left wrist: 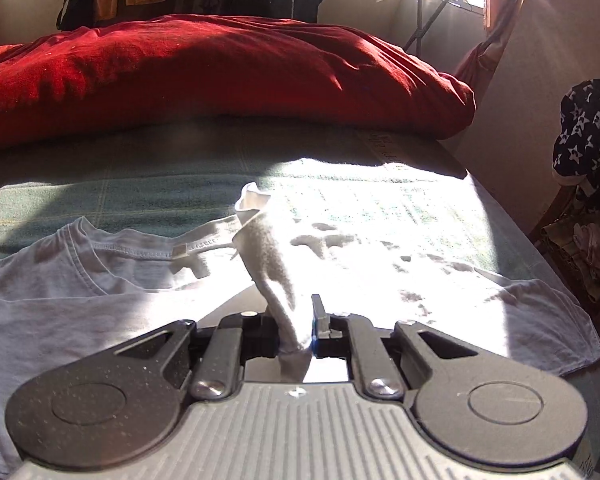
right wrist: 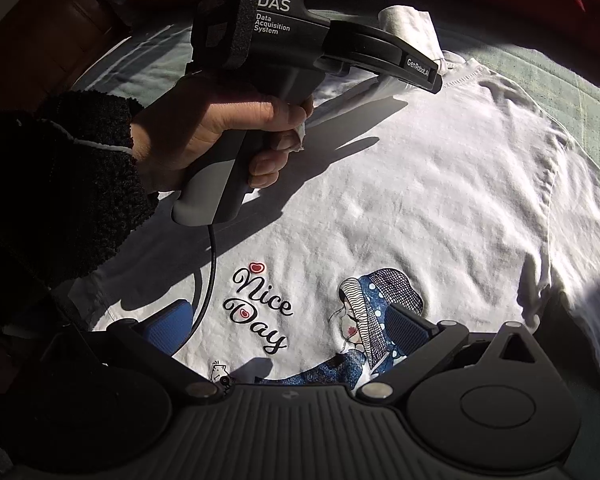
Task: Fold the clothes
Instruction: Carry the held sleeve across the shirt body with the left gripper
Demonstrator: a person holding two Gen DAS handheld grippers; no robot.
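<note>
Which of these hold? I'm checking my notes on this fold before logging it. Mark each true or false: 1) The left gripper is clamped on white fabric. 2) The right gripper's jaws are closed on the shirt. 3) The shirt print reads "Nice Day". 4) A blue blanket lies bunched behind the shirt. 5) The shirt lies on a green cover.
1) True: the left gripper is shut on a raised fold of the white T-shirt.
2) False: the right gripper stands open above the shirt, its blue pads apart.
3) True: the print reads "Nice Day".
4) False: the bunched blanket is red.
5) True: the green cover lies under it.
</note>
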